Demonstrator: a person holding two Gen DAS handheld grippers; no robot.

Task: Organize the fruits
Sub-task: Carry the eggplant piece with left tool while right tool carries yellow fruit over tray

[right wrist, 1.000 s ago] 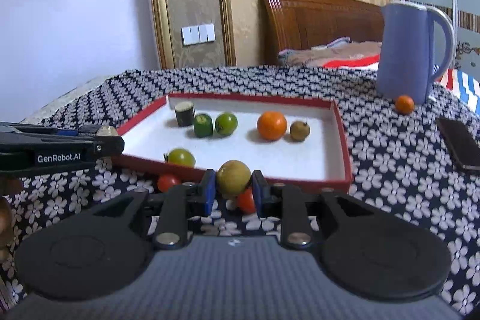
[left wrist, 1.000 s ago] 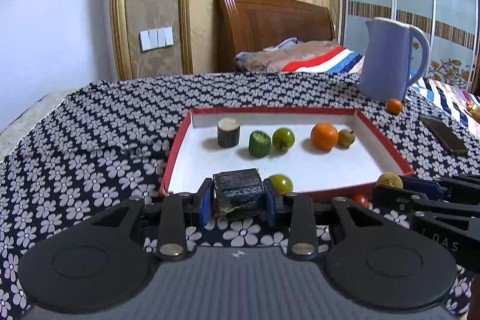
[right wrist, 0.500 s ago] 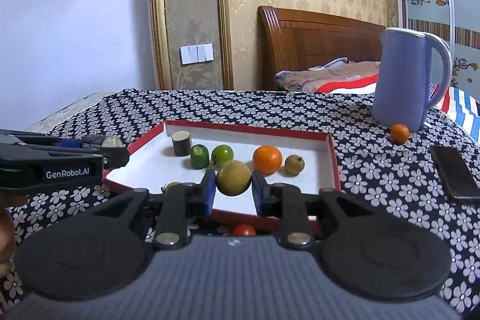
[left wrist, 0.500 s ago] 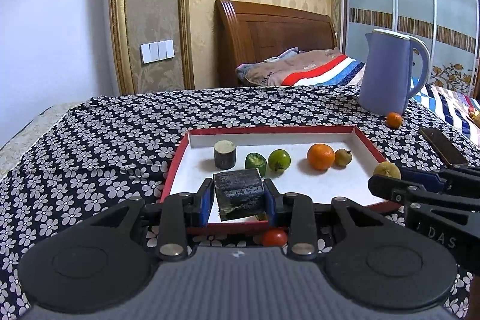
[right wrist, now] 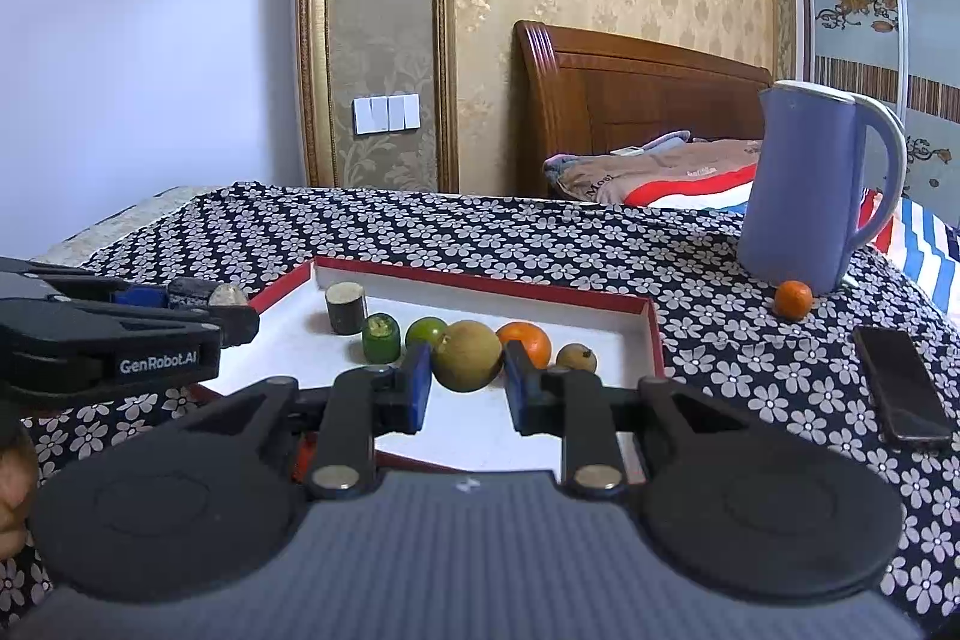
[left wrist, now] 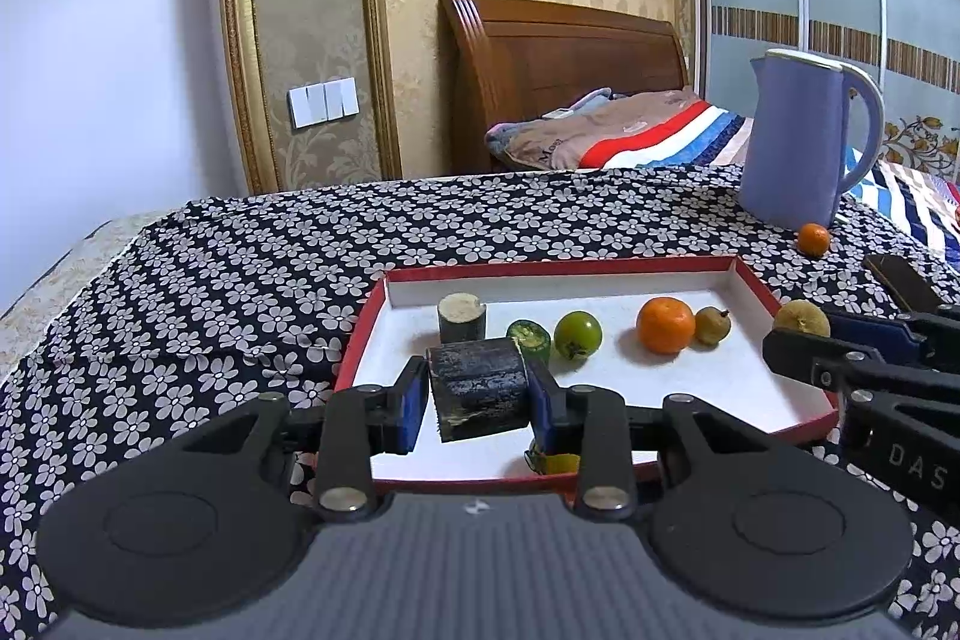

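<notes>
Left claw (left wrist: 478, 396): blue pads closed on a dark cut cylinder segment (left wrist: 478, 388), held lying on its side above the near left part of the tray (left wrist: 798, 421). Its side reads "GenRobot.AI" in the right wrist view.

Right claw (right wrist: 467, 388): blue pads closed on a round yellow-brown fruit (right wrist: 467, 355), held over the near edge of the tray. Its side shows the letters "DAS" in the left wrist view; the rest is cut off.

Tray: red rim, white inside, on a surface (left wrist: 252, 280) covered with a black cloth with white flowers. In a row from left: a dark stub with a pale cut top (left wrist: 461, 317), a green cut piece (left wrist: 529, 339), a green round fruit (left wrist: 577, 334), an orange (left wrist: 665, 325), a small brownish fruit (left wrist: 712, 325).

Outside the tray: a small orange (left wrist: 813, 239) touching the base of a lavender kettle (left wrist: 801, 139) at far right; a dark phone (right wrist: 900, 391) lying flat at right.

Pillow (left wrist: 600, 139) on the bed behind: lettering partly readable, "Moo".
</notes>
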